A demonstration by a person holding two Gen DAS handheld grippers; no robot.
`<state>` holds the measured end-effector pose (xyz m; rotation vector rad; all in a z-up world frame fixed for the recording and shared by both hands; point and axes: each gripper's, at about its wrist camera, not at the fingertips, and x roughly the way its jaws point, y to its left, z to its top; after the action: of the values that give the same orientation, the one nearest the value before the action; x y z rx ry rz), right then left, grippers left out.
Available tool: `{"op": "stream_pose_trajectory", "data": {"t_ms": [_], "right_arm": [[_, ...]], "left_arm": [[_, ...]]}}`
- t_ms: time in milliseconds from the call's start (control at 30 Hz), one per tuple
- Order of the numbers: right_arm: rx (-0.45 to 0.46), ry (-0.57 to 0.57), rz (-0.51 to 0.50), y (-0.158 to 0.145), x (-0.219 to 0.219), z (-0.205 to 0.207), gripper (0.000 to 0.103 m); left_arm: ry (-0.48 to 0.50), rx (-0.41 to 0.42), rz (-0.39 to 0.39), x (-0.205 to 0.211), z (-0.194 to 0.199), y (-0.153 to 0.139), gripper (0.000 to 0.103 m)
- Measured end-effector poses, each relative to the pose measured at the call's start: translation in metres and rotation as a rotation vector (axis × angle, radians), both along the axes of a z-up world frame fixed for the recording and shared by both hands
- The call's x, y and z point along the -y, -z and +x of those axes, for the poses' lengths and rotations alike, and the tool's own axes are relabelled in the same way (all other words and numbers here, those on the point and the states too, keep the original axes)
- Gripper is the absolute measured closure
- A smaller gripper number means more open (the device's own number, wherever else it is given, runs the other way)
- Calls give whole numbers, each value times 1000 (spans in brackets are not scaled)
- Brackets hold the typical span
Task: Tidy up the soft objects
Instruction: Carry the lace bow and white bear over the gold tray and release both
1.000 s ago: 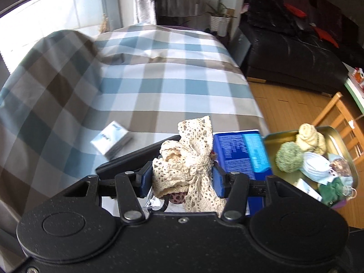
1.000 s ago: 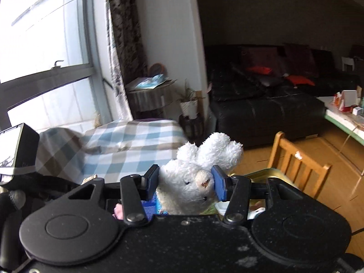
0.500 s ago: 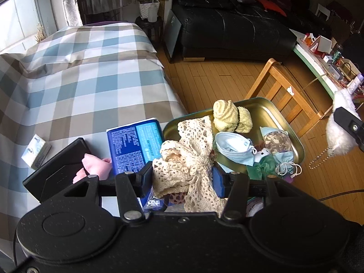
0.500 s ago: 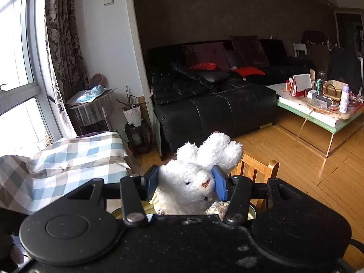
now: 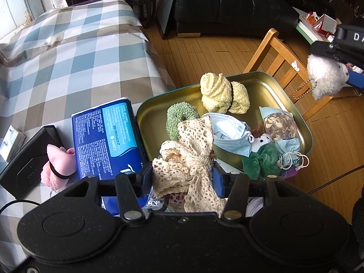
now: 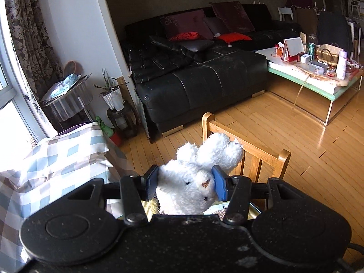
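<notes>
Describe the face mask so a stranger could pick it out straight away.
Find the gold metal tray at the checked bed's edge. The face mask lies crumpled near its middle, beside the green scrunchie: pale blue, pleated, the only flat papery piece among knits and plush.

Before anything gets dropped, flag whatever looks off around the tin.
The tin sticks out past the bed edge over the floor, beside a chair, so it looks precarious. A pouch string trails over its rim. A pink sock lies outside it, by the blue pack. Nothing looks spilled or damaged.
</notes>
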<state>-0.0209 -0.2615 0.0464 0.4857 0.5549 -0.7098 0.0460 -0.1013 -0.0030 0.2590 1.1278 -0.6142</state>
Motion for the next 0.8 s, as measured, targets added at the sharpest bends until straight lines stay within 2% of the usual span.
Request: {"op": "stream_pose_trajectory", "data": {"t_ms": [200,433,800], "right_arm": [[-45,9,60,13,7,3,53],[-81,-5,46,14,3,11,53],[-72,-3,87,15,11,11,50]], "left_arm": [[-23,-17,22,2,4,16,53],[-37,-32,38,9,8,29,53],[-20,31,48,18,6,27,43]]}}
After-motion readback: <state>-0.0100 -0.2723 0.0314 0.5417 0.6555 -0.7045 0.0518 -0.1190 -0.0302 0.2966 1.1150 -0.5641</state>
